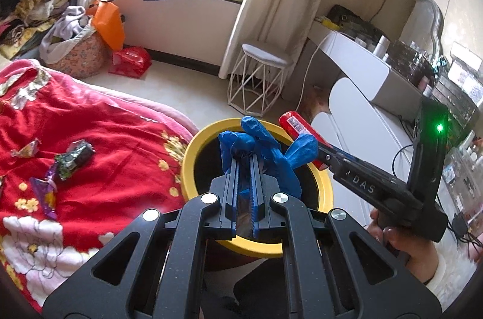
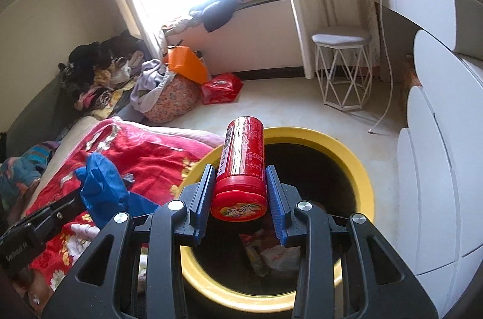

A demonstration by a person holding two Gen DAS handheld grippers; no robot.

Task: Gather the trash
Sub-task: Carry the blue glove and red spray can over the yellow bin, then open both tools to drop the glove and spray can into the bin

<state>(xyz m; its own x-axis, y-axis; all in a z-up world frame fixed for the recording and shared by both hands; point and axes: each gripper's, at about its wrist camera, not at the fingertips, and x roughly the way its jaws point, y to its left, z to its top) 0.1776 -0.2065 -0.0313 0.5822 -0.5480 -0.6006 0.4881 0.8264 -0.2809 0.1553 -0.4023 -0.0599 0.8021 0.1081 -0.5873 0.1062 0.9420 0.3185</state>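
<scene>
Left gripper [image 1: 244, 159]: jaws are being kept pinched together on a blue glove [image 1: 259, 143], which is being held over the mouth of the yellow-rimmed bin [image 1: 193, 149]. The glove is judged thin, limp and near weightless; it is being gripped at a bunched fold, with its fingers hanging loose, and is likely to cling to the pads on release.

Right gripper [image 2: 240, 192]: jaws are being held partway apart on a red canister [image 2: 241, 165], lid end toward the camera, above the same bin [image 2: 359, 165]. The canister is judged stiff, smooth-wrapped and somewhat slippery; whether it is empty cannot be told. It is being clamped across its round body near the lid.

Still lying on the red blanket [image 1: 99, 125], left of the bin: candy wrappers [image 1: 72, 159], judged light and crinkly, best pinched at a twisted end.
</scene>
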